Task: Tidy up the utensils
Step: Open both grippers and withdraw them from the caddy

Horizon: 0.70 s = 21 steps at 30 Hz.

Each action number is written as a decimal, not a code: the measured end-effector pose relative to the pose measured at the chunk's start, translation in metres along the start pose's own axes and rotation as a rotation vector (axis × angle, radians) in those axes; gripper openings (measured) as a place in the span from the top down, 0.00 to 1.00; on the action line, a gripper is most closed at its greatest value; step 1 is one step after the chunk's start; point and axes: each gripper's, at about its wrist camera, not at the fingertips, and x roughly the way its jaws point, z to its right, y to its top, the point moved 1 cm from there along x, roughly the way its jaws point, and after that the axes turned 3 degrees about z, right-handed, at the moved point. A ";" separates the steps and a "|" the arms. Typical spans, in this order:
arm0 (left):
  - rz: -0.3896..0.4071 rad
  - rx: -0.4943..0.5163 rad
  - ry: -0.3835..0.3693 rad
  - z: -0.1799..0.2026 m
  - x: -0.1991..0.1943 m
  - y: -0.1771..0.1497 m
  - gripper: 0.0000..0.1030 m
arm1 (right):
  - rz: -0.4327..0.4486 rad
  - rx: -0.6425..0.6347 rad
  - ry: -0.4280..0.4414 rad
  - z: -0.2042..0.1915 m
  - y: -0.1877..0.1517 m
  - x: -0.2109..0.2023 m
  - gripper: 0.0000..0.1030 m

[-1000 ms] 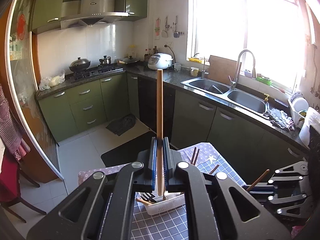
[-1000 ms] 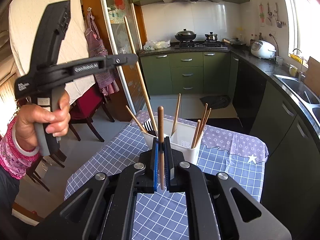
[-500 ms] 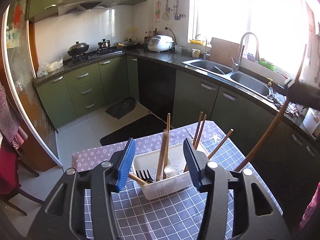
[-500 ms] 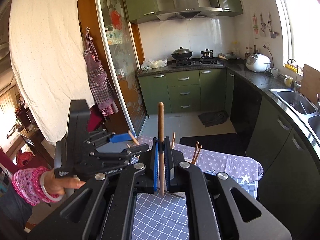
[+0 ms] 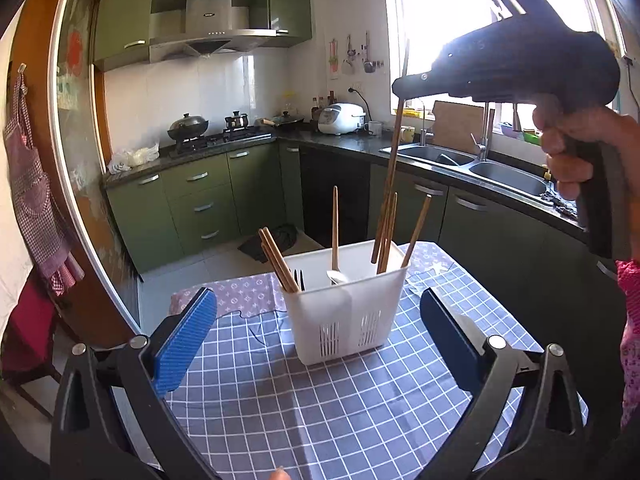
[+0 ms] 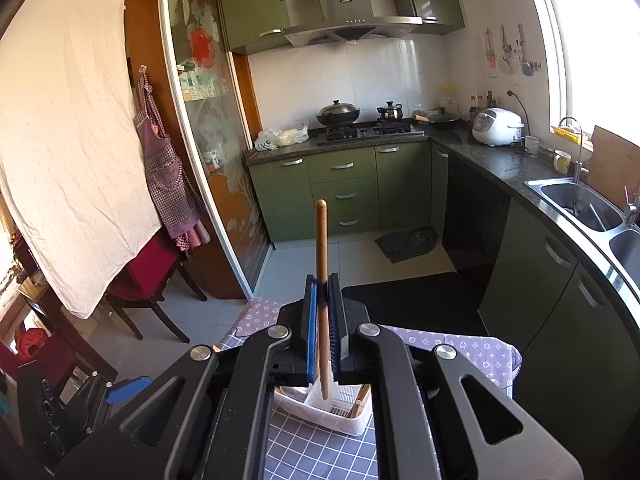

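A white utensil caddy (image 5: 344, 312) stands on the checked tablecloth (image 5: 320, 408). It holds several wooden chopsticks (image 5: 278, 260), a wooden-handled spoon (image 5: 335, 236) and a black fork. My left gripper (image 5: 318, 340) is open and empty, just in front of the caddy. My right gripper (image 6: 325, 320) is shut on a wooden chopstick (image 6: 321, 264); in the left wrist view it (image 5: 404, 88) hangs above the caddy with the stick (image 5: 394, 148) reaching down into the right compartment. The caddy (image 6: 320, 412) lies just below in the right wrist view.
The table's far edge has a purple patterned cloth (image 5: 240, 292). Beyond are green cabinets (image 5: 200, 200), a stove with pots (image 5: 208, 132) and a double sink (image 5: 472, 164) on the right. A red chair (image 6: 148, 276) stands left of the table.
My left gripper let go of its chopstick into the caddy, opened wide and pulled back. My right gripper has swung over the caddy and its chopstick now points down into it.
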 end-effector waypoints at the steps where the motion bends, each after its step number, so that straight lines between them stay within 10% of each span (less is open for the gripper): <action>1: -0.007 -0.005 0.001 0.000 0.000 -0.003 0.06 | -0.008 0.004 -0.006 0.002 -0.003 0.008 0.94; 21: -0.056 -0.017 0.048 -0.007 0.012 -0.018 0.06 | -0.101 -0.067 -0.075 0.007 -0.088 0.077 0.93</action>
